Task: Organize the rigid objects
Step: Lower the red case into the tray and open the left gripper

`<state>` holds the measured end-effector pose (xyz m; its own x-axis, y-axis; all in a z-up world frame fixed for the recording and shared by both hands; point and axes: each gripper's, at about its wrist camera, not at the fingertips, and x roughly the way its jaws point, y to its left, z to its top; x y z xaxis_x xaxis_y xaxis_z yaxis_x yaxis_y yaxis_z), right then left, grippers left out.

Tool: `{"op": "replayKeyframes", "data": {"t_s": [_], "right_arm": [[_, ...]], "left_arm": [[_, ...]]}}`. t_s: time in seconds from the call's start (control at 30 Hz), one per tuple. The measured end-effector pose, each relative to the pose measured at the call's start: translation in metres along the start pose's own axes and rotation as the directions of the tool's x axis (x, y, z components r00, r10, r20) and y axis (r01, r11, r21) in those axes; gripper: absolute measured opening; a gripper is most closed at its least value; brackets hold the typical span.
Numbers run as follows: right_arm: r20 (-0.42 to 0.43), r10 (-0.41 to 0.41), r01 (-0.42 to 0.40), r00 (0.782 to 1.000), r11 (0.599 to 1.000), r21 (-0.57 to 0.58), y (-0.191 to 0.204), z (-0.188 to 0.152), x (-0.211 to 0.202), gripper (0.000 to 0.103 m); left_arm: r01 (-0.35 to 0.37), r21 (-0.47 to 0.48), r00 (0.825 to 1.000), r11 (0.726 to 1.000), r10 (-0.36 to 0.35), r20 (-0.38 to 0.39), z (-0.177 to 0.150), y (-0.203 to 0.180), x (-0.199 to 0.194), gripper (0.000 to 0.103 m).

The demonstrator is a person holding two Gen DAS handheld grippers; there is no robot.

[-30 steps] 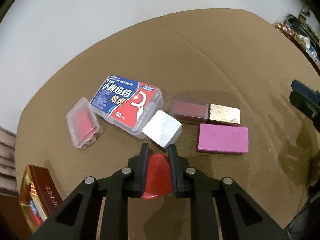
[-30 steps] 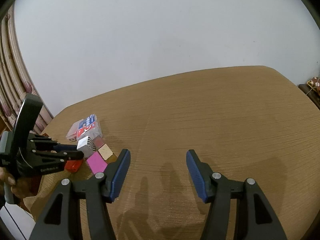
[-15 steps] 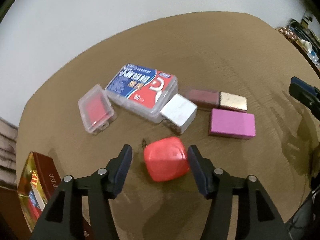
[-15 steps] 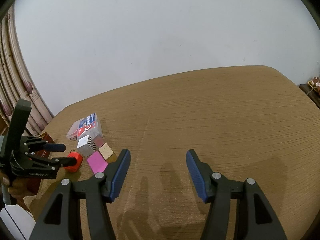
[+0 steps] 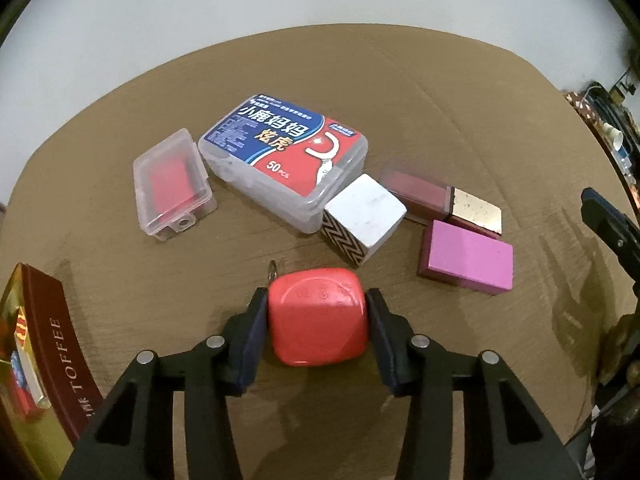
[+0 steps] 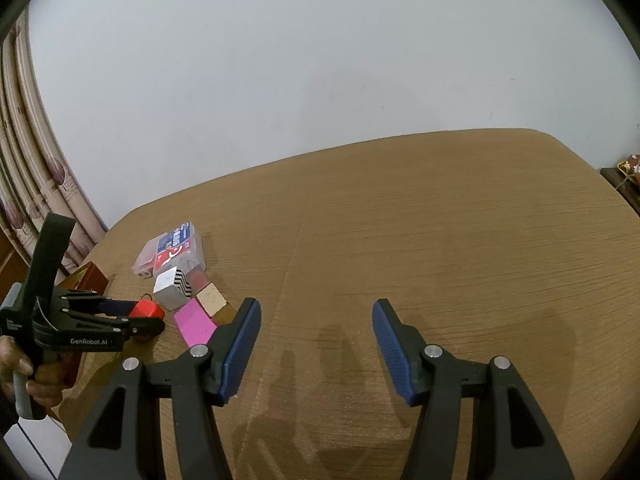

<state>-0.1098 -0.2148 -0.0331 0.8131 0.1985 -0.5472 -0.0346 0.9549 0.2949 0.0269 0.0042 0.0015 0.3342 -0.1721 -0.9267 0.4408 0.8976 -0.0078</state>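
Left tongs: both pads pressed against a red rounded plastic case. Right tongs: jaws spread wide, holding nothing.

The table is matt brown wood grain. The floss box and small case are clear glossy plastic; the red case is smooth, shiny plastic, the pink block matt.

Cube right of floss box
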Motion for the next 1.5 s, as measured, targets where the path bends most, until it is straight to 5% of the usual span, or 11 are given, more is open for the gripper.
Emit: {"op": "replayKeyframes", "data": {"t_s": [0.3,0.57,0.83,1.03,1.27,1.4,1.5], "right_arm": [[-0.013,-0.011,0.011,1.000,1.000,0.007,0.000,0.002,0.006,0.059],[-0.035,-0.025,0.025,0.999,1.000,0.005,0.003,0.004,0.016,0.059],[-0.068,-0.049,0.049,0.996,0.999,-0.005,0.008,0.005,0.030,0.059],[-0.091,-0.061,0.060,0.994,0.998,-0.012,0.012,0.005,0.039,0.060],[-0.110,-0.065,0.064,0.992,0.998,-0.015,0.013,0.005,0.044,0.059],[-0.116,-0.067,0.066,0.991,0.998,-0.018,0.014,0.004,0.046,0.060],[-0.130,-0.066,0.064,0.989,0.998,-0.020,0.014,0.003,0.046,0.059]], "left_arm": [[0.020,-0.102,0.997,0.995,-0.012,0.082,-0.041,0.014,-0.059,0.043],[-0.043,-0.306,0.989,0.951,0.083,0.121,-0.086,0.111,-0.132,0.043],[-0.175,-0.479,0.981,0.860,0.195,-0.009,-0.145,0.206,-0.121,0.043],[-0.231,-0.509,0.968,0.829,0.250,-0.033,-0.154,0.231,-0.102,0.043],[-0.285,-0.474,0.951,0.833,0.306,-0.034,-0.143,0.238,-0.097,0.043],[-0.228,-0.474,0.968,0.851,0.252,-0.012,-0.144,0.236,-0.097,0.044],[-0.265,-0.450,0.961,0.852,0.273,-0.048,-0.142,0.235,-0.087,0.044]]}}
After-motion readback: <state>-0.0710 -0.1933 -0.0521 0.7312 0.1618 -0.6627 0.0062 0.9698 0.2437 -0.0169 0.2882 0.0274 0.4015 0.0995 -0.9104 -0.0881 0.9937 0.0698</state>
